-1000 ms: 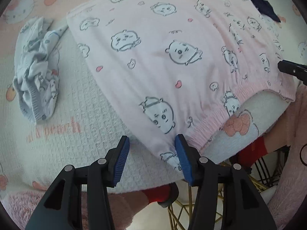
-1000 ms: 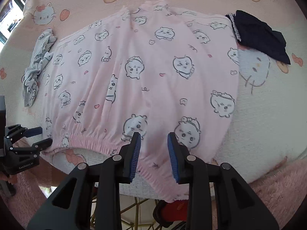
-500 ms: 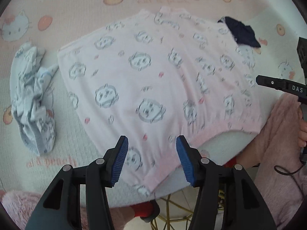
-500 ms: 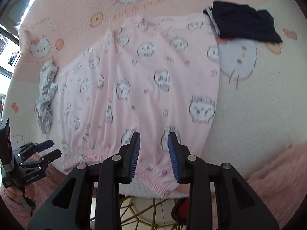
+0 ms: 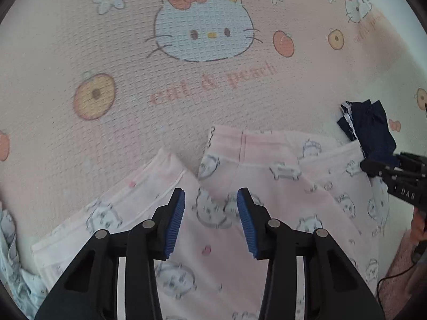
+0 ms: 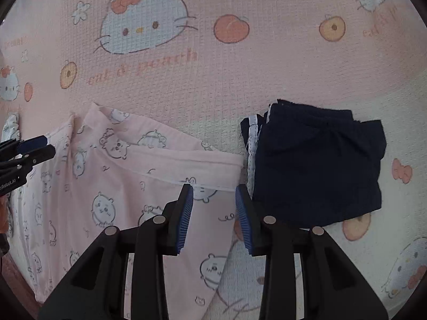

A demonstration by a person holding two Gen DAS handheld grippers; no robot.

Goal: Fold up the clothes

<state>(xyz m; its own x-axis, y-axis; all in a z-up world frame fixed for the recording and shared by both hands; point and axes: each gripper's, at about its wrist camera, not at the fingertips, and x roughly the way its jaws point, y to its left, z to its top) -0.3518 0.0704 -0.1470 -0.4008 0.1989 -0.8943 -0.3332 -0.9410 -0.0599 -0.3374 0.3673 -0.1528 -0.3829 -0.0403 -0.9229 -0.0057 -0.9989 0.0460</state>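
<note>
1. Covering the whole surface is a pink blanket (image 5: 133,53) with cat faces and peaches printed on it.
2. On it lies the pink pajama garment (image 5: 267,186), spread flat, with its two hems pointing away.
3. A folded dark blue garment (image 6: 317,165) lies just beside its right hem.
4. A crumpled light blue garment (image 5: 10,272) lies at its left edge.
5. The left tool (image 5: 210,221) hovers over the pink cloth; its jaws are closing, gripping nothing.
6. The right tool (image 6: 213,216) is opening above the right hem, also empty.
</note>
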